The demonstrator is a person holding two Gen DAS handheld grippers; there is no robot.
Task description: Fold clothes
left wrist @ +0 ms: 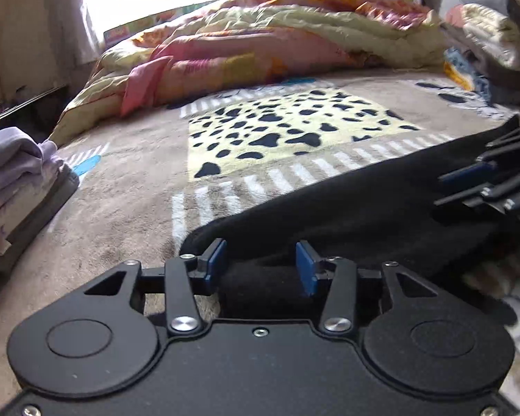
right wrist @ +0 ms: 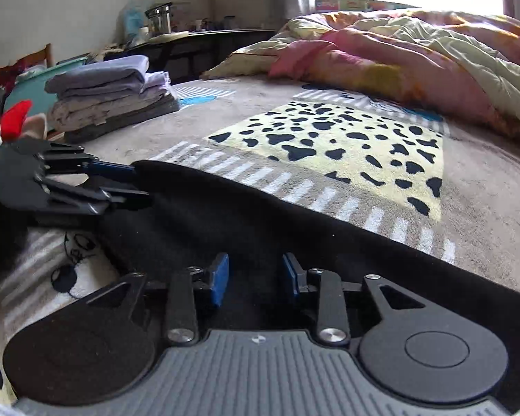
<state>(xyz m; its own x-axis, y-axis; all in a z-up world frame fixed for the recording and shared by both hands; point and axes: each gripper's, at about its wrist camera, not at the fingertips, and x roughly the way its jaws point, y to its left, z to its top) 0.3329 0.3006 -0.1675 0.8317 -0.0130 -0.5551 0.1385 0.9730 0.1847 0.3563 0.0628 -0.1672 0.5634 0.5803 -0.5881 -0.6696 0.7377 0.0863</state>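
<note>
Both claws rest low on a black garment [left wrist: 346, 208] spread across a patterned bed blanket [left wrist: 128, 187]. Left gripper [left wrist: 261, 267] stands part open with black cloth between its blue pads, which do not visibly pinch it; a folded clothes stack [left wrist: 14, 173] lies far to its left. Right gripper [right wrist: 254, 279] likewise stands part open over the garment, a rumpled quilt [right wrist: 416, 55] well beyond.

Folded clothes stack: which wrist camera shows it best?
The right wrist view: the whole folded clothes stack sits in frame on the bed, layers distinct. The left wrist view catches only part of it at the frame's left edge.
</note>
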